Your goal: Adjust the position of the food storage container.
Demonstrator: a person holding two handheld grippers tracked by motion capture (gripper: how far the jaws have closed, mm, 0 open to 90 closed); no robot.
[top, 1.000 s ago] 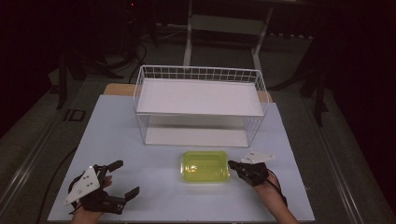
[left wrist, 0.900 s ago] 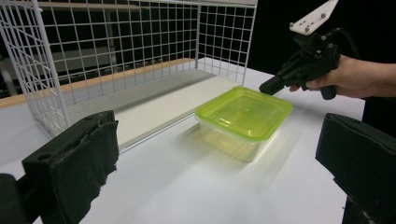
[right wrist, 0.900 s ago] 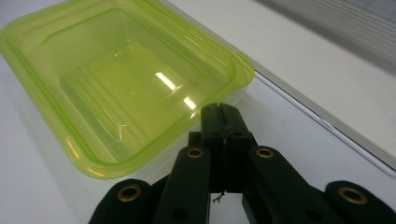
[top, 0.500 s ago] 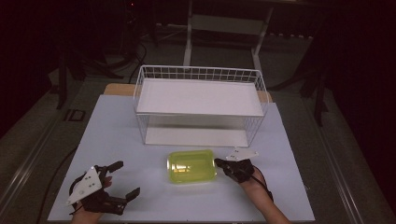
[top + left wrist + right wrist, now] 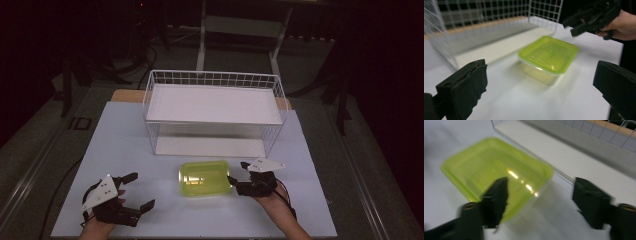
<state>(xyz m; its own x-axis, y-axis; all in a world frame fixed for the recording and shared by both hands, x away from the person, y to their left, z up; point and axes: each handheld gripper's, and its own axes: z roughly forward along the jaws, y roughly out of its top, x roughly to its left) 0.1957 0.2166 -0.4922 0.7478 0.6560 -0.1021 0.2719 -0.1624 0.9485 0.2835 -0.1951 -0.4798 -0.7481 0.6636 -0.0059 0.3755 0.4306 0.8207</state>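
Observation:
A lime-green translucent lidded container [image 5: 205, 178] lies on the white tabletop [image 5: 125, 145], in front of the wire rack. My right gripper [image 5: 237, 172] is at the container's right end, open, one jaw at its edge. The right gripper view is blurred: the green container [image 5: 491, 167] sits under the left jaw, the other jaw stands well off to the right, and the right gripper [image 5: 541, 187] holds nothing. My left gripper [image 5: 143, 189] rests open at the front left, a short gap from the container. Its own view shows the left gripper [image 5: 541, 66] with jaws wide around the distant container [image 5: 549, 55].
A white wire rack [image 5: 212, 102] with a flat shelf stands at the back middle of the table, its lower board just behind the container. In the left gripper view, the wire rack [image 5: 486, 17] is at upper left, with a hand holding the other gripper [image 5: 594, 17] at upper right.
The container and my right gripper have shifted left together, most of it in the first half second. The left gripper has stayed almost where it was.

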